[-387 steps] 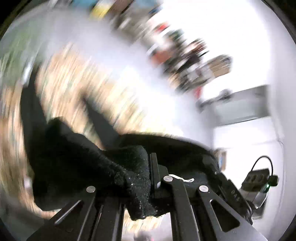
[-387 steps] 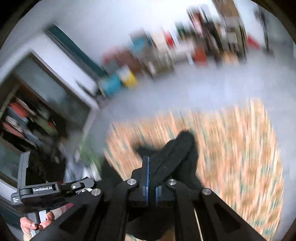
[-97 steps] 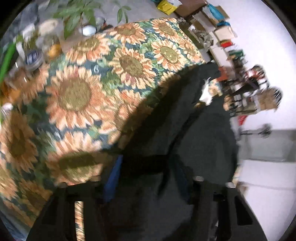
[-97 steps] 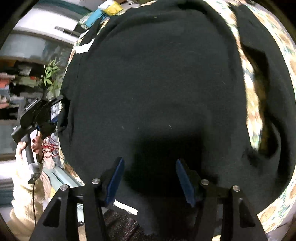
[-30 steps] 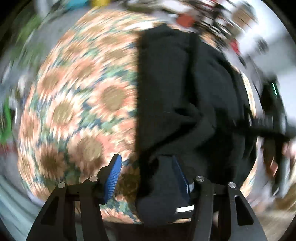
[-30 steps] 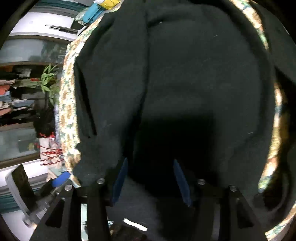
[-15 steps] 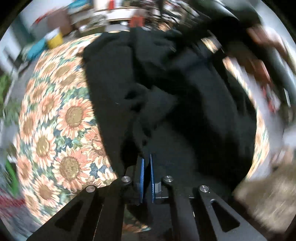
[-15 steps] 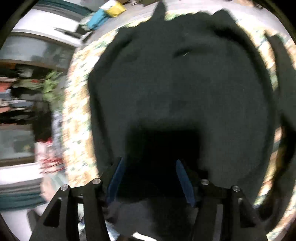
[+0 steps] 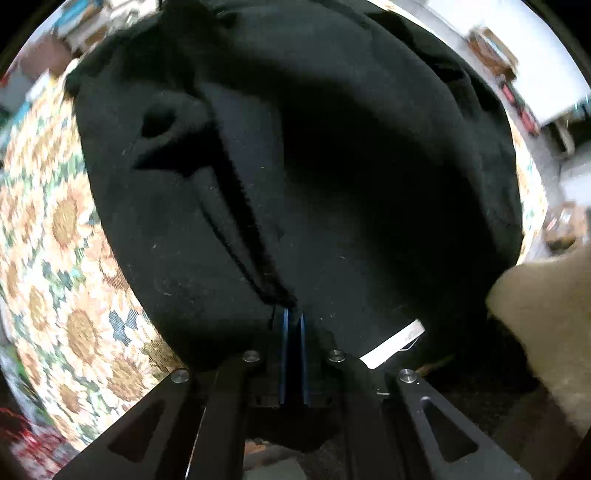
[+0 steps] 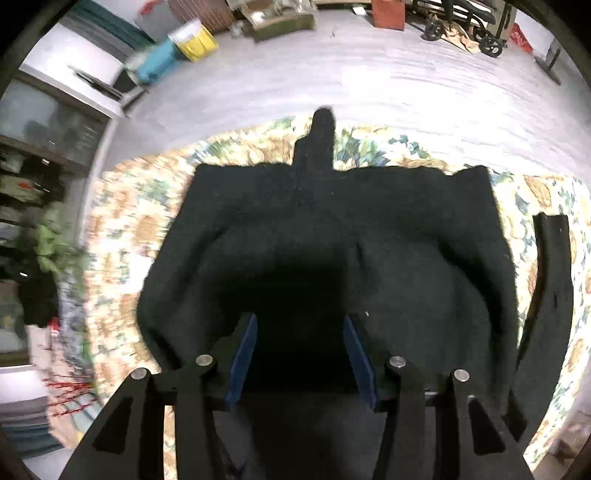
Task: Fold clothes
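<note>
A black knit sweater [image 9: 369, 166] lies on a sunflower-patterned cloth [image 9: 55, 221]. My left gripper [image 9: 291, 314] points straight down and is shut on a folded edge of the sweater, and a ridge of fabric runs up from the pads. A sleeve cuff [image 9: 159, 122] gapes at the upper left, and a white label [image 9: 393, 343] shows beside the fingers. In the right wrist view the black sweater [image 10: 369, 229] spreads flat, with a sleeve end [image 10: 319, 136] poking past its far edge. My right gripper [image 10: 299, 332] hovers over the near part. Its jaws are closing with dark fabric between them, and the pads are apart.
A separate black strip [image 10: 550, 280] lies on the cloth [image 10: 122, 229] to the right. Beyond the cloth is grey floor with yellow and blue boxes [image 10: 184, 48], a wheeled cart [image 10: 461, 22] and shelves with a green plant [image 10: 55, 251] at left. A person's beige sleeve [image 9: 546, 314] is close on the right.
My left gripper closed on the sweater's fold and moved in over the garment. The right gripper drew back along the sweater, so the far edge and the floor now show.
</note>
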Tool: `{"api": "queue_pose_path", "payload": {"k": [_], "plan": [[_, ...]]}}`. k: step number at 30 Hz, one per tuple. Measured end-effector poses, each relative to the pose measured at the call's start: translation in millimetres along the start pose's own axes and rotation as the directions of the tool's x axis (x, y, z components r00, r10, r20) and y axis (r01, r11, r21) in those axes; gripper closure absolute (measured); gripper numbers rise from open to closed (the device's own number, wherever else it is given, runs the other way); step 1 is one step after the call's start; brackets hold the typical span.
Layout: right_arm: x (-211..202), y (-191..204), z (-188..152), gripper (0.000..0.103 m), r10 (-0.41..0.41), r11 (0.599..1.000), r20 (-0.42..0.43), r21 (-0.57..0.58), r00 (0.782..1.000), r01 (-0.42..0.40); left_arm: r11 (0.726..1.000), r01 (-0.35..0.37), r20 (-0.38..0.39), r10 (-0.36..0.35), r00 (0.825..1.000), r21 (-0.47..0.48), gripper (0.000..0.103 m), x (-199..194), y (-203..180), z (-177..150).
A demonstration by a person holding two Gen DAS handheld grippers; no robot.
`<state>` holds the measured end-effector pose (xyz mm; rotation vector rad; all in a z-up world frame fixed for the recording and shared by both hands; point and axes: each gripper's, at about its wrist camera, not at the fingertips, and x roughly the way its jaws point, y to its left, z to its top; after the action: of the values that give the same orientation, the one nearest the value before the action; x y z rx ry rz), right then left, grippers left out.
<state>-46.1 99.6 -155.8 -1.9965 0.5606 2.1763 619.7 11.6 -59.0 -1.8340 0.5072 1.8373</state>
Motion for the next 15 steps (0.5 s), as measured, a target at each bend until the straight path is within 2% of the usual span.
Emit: {"api": "queue_pose_path", "payload": {"k": [1, 2, 3, 6, 8, 10, 12, 15], "plan": [[6.9, 5.2, 0.4, 0.065, -0.046, 0.999, -0.004, -0.02, 0.999, 0.046, 1.0, 0.022, 0.002, -0.022, 1.0, -0.023, 0.097, -0.7, 3.7, -0.9], [11.3, 6.6, 0.0, 0.086, -0.08, 0.997, -0.007, -0.023, 0.997, 0.08, 0.998, 0.04, 0.004, -0.04, 0.999, -0.043, 0.097, -1.6, 7.1, -1.7], [13.7, 4.3, -0.2, 0.097, -0.084, 0.996, -0.009, 0.0, 0.996, 0.084, 0.997, 0.055, 0.008, -0.054, 0.998, -0.061, 0.097, -3.1, 10.1, -2.6], [-5.6, -19.1, -4.9, 0.097, 0.057, 0.992, 0.046, 0.109, 0.997, -0.062, 0.983, 0.089, 0.051, -0.082, 0.995, -0.163, 0.097, -15.7, 29.0, -9.4], [-29.0, -35.1, -10.9, 0.097, 0.147, 0.977, 0.114, 0.136, 0.983, -0.161, 0.965, 0.108, 0.085, -0.09, 0.992, -0.239, 0.097, -26.1, 44.2, -14.6], [-65.7, -55.6, -24.8, 0.097, 0.222, 0.958, 0.202, 0.138, 0.954, -0.253, 0.946, 0.079, 0.12, -0.043, 0.992, -0.315, 0.097, -40.7, 62.4, -20.7], [-98.0, -77.4, -41.4, 0.097, 0.256, 0.94, 0.278, 0.15, 0.926, -0.305, 0.926, 0.035, 0.139, 0.019, 0.99, -0.376, 0.097, -54.5, 79.5, -27.6], [-130.6, -116.9, -89.6, 0.097, 0.302, 0.905, 0.327, 0.197, 0.895, -0.377, 0.894, -0.022, 0.153, 0.1, 0.983, -0.447, 0.097, -72.7, 100.5, -37.8]]}}
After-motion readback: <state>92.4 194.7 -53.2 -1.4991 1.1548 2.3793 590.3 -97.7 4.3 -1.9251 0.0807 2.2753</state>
